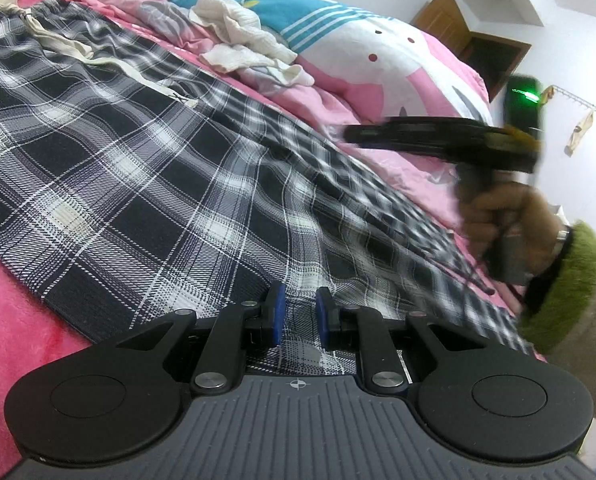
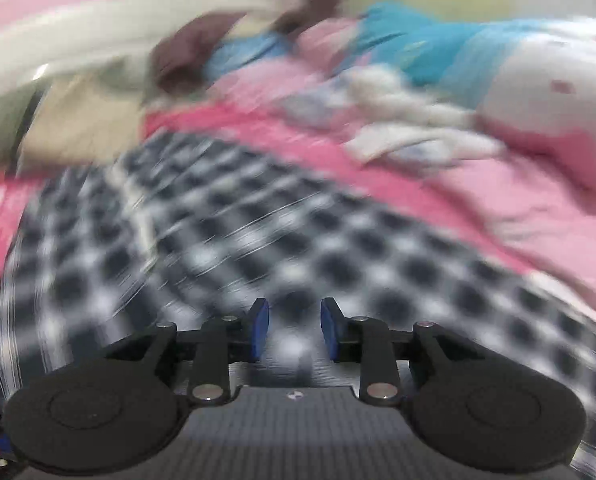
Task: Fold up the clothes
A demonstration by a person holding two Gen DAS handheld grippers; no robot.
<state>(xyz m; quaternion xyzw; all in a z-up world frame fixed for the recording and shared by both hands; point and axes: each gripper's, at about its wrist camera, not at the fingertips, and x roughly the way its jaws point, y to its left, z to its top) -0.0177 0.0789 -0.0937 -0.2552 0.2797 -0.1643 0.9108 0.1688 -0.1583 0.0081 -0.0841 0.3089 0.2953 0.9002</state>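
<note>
Blanket [image 1: 14,320]: bright pink plush at far left, under the cloth's near edge.
Cloth [image 1: 138,152]: 1 black-and-white plaid garment, spread nearly flat across the bed, running from upper left to lower right; cream drawstring at its far end.
Handling: judged light, thin and limp; will drape and slide on the plush rather than hold a crease; not fragile.
Hold: best taken at an edge or corner, pinching 1 layer only, 2 points well apart.
Left gripper [image 1: 300,316]: jaws narrow, plaid edge lying between the blue pads; whether they pinch it cannot be told.
White rag [image 1: 242,36]: crumpled, beyond the cloth, apart from it.
Quilt [image 1: 378,56]: pink, blue and white, heaped behind.
Right gripper [image 2: 294,330]: jaws partly apart, nothing clamped; plaid below, probably untouched, though heavy blur hides the detail.
Hand [image 1: 502,220]: grips the right tool's handle, green cuff.
</note>
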